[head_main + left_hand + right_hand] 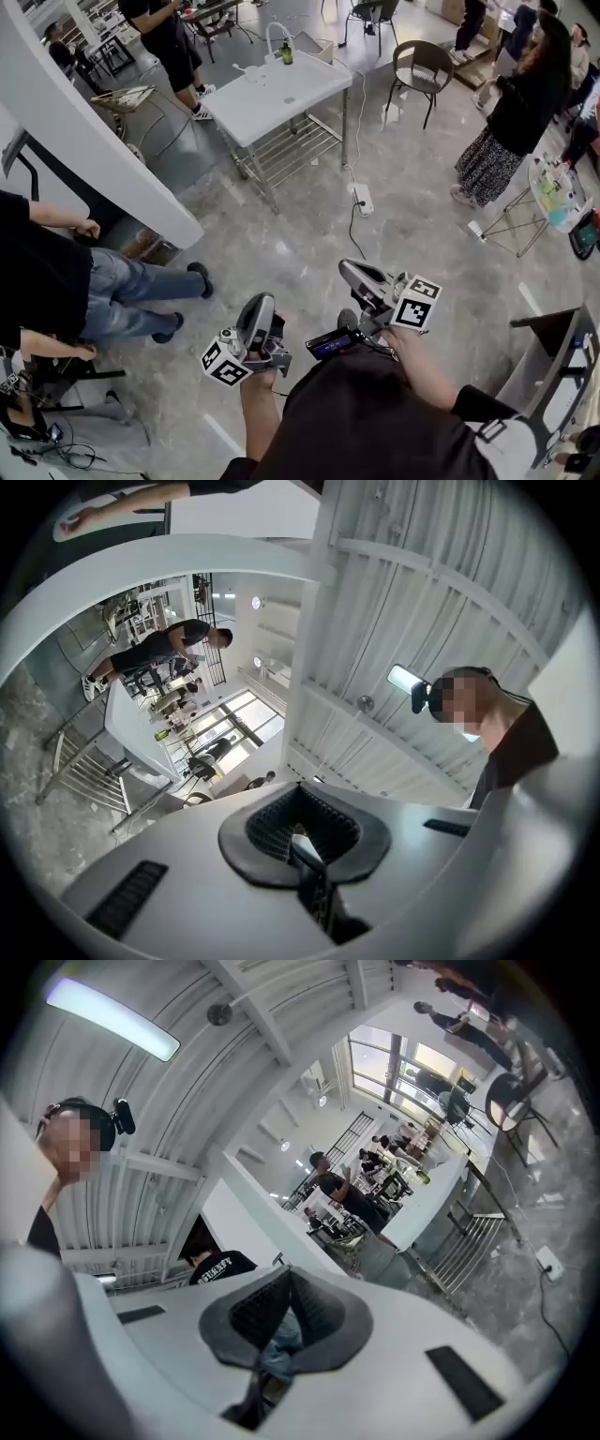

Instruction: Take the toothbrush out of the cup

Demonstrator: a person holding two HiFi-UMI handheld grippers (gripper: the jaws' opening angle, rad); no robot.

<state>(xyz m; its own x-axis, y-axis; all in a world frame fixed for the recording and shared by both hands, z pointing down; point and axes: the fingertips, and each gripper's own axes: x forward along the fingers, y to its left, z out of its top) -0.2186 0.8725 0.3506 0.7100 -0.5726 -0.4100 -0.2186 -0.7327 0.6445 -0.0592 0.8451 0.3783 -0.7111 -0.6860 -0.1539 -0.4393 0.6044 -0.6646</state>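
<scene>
Left gripper (300, 841): smooth pale-grey shell with dark ribbed pads. The jaws are pressed together with nothing between them, and the tip tilts upward.
Right gripper (281, 1327): same grey shell and ridged black pads, jaws closed and empty. A blue blur in the notch below the pads cannot be identified.
Marker cubes (225, 363): white blocks printed with black squares, one on each gripper.
Wearer's shirt (366, 422): black fabric, cut off by the lower edge of the head view.
Floor (309, 234): polished grey stone with pale veining. A white power strip (363, 199) lies on it with a thin dark cable.
Table (281, 103): flat white rectangular top on metal legs, with a slatted metal shelf underneath. It stands well apart from both grippers, high in the head view.
Tabletop items: a curved faucet (275, 33) and a dark green bottle (286, 54) stand near the far edge.
Toothbrush and cup: a small pale object (251, 72) sits on the table just beside the bottle. It is too small to tell whether it is the cup, and no toothbrush can be made out.
Chair (419, 67): rounded brown seat on thin dark legs, to the right of the table.
Curved panel (84, 122): a broad glossy white band that hides part of the floor at left.
Bystanders: several people stand around the room, most of them cropped by the frame edges.
</scene>
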